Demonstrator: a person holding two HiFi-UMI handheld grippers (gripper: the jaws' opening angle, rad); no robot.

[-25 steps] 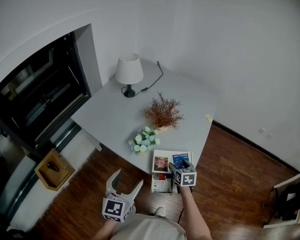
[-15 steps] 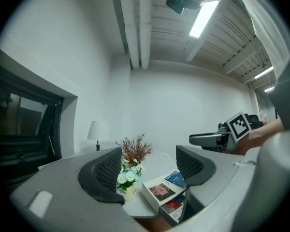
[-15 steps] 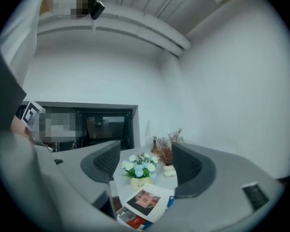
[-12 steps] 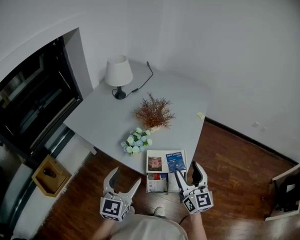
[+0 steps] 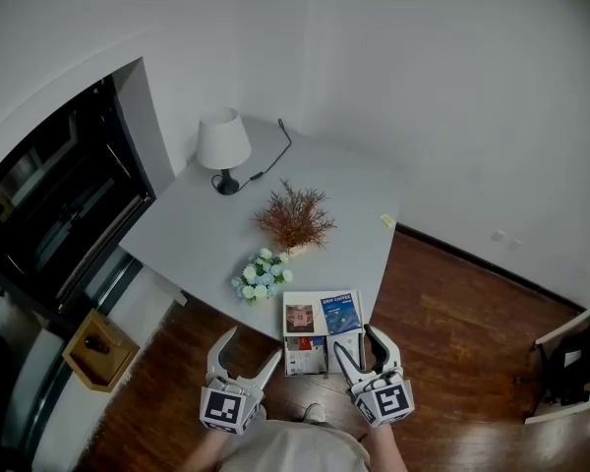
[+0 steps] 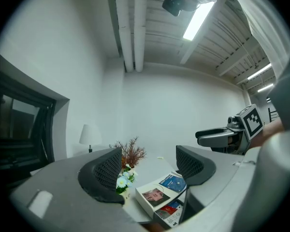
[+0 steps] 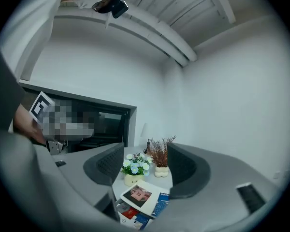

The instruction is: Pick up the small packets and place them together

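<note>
Near the bottom middle of the head view, the small packets [image 5: 320,315] lie at the near edge of the gray table [image 5: 226,229]. One is white with a picture on it [image 5: 298,316]. A blue packet [image 5: 341,313] lies right beside it, touching. More packets with red and blue on them [image 5: 306,355] sit just below these in the frame. I cannot tell what holds those up.

I think the packets are very light and thin. They look flat and a bit bendy, so they may slip or fold. It looks best to pinch one by a thin edge, where it sticks out past the table, and not squeeze hard.

Both grippers are at the bottom of the frame and point level, toward the table. The left gripper [image 5: 253,346] is at the lower left, with its jaws wide apart and nothing between them. In its own view, the left gripper [image 6: 150,163] shows the packets far off past its jaws. The right gripper [image 5: 357,342] is at the lower right, just beside the packets but not touching them. Its jaws have just been closing a little. They are apart with nothing between them, as the right gripper view [image 7: 145,163] shows.

Farther up the table are small white and blue flowers [image 5: 261,276]. Past them is a brown dry plant [image 5: 295,216]. Last comes a white lamp [image 5: 222,144] at the far corner, in the upper left part of the frame.
</note>
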